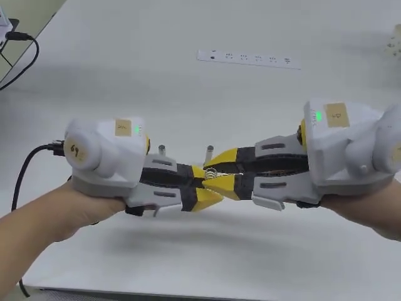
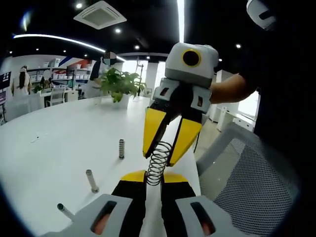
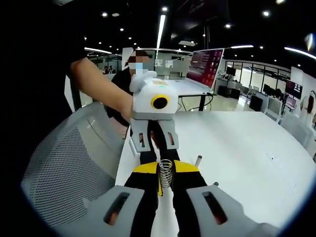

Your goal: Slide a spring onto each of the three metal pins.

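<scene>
A metal spring [image 1: 218, 172] hangs in the air between my two grippers, which meet tip to tip over the white table [image 1: 188, 94]. My left gripper [image 1: 207, 186] is shut on one end of the spring [image 2: 158, 163], as the left gripper view shows at its own tips [image 2: 154, 177]. My right gripper [image 2: 160, 157] comes in from the opposite side. Its yellow fingers [image 2: 153, 128] are shut across the coils [image 3: 165, 173]. Two upright pins [image 1: 161, 150] [image 1: 210, 150] stand just behind the grippers. In the left gripper view the far pin [image 2: 121, 148] looks ridged, as if coils sit round it.
A white power strip [image 1: 244, 58] lies at the far side of the table. A black cable [image 1: 25, 169] trails from the left gripper, and another [image 1: 22, 59] loops at the far left. A grey mesh chair [image 2: 247, 182] stands at the table's edge.
</scene>
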`<action>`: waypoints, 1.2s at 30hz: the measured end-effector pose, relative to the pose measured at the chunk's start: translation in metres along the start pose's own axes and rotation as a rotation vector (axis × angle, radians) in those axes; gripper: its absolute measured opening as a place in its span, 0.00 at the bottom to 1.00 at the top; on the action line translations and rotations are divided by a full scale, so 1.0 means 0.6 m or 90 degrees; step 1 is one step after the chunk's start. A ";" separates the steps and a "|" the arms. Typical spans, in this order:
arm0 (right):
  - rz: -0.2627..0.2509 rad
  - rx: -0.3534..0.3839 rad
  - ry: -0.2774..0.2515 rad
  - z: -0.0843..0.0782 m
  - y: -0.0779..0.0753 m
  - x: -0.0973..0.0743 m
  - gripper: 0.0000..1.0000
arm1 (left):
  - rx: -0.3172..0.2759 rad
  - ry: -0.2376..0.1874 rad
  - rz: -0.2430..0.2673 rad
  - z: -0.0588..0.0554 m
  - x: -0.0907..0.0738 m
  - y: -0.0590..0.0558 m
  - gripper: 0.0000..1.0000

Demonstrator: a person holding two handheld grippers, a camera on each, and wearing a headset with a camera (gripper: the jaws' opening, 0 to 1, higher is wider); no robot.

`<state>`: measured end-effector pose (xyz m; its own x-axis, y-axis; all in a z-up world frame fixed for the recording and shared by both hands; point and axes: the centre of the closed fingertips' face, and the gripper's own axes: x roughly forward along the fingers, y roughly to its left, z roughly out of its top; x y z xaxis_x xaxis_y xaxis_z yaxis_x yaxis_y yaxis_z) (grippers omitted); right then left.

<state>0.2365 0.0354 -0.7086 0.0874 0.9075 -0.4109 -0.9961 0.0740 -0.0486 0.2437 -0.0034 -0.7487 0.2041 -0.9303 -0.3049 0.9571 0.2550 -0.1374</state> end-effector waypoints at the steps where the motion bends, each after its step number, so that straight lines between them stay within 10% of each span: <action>1: -0.003 0.006 -0.005 0.001 -0.003 -0.001 0.07 | -0.002 -0.002 0.001 0.001 -0.001 0.001 0.02; 36: 0.008 0.023 0.005 0.008 0.001 0.001 0.07 | -0.018 -0.009 0.009 0.005 -0.005 0.001 0.04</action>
<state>0.2359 0.0379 -0.7043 0.0742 0.9055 -0.4178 -0.9970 0.0769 -0.0105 0.2442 -0.0015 -0.7449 0.2208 -0.9303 -0.2930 0.9478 0.2755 -0.1605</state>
